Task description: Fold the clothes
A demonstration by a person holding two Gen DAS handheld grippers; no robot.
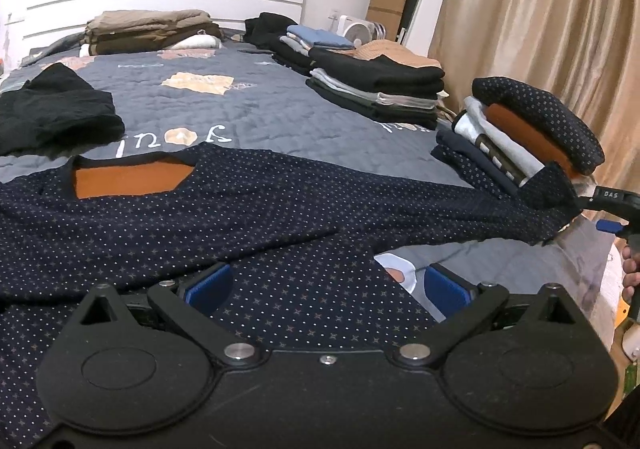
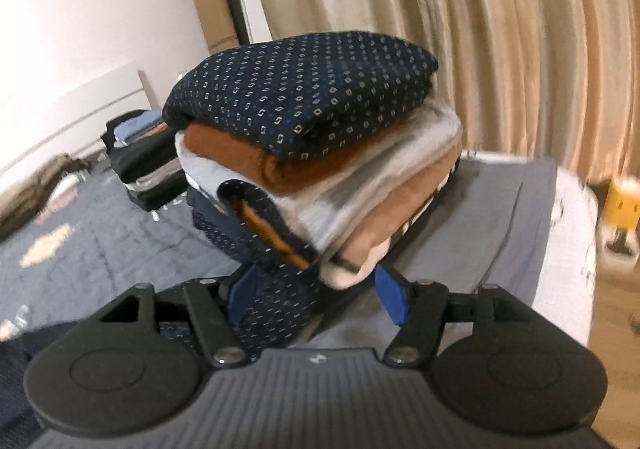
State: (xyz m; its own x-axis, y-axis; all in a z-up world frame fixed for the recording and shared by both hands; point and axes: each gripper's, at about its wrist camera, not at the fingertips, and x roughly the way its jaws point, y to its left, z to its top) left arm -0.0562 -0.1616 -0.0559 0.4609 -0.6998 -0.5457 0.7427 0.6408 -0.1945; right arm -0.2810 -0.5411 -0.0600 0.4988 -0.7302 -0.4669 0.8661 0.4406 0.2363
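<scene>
Navy knit, dotted all over with tiny pale crosses, lay spread across the near end of the bed (image 1: pixel 248 101): this was the sweater (image 1: pixel 224 217), face up, its neckline showing an orange lining. One sleeve (image 1: pixel 460 209) stretched out to the right, lifted off the quilt toward the bed's edge.

The left hand-held gripper (image 1: pixel 326 287) hovered low over the sweater's body with its blue pads (image 1: pixel 208 285) standing wide apart, nothing pinched between them; the fabric simply lay beneath.

The right hand-held gripper (image 2: pixel 320 287) was at the sleeve's cuff. From the left wrist view the cuff reached right to its black tip, and from its own camera the dotted cloth sat between its pads, against the left one, while the right pad stood off to the side. Its jaws were partly apart (whether they actually pinched the cuff I could not tell, the picture being blurred). A person's fingers (image 1: pixel 630 273) showed on its handle at the far right.

Just beyond that cuff stood a stack of folded clothes (image 2: pixel 312 153) at the bed's right edge, topped by another dark dotted piece over orange, white and tan layers. Further up the bed sat more folded piles (image 1: pixel 380 89), a loose black garment (image 1: pixel 56 113) lay on the left, and brown folded things (image 1: pixel 148 31) rested by the white headboard. Beige curtains (image 1: pixel 540 9) hung along the right side.
</scene>
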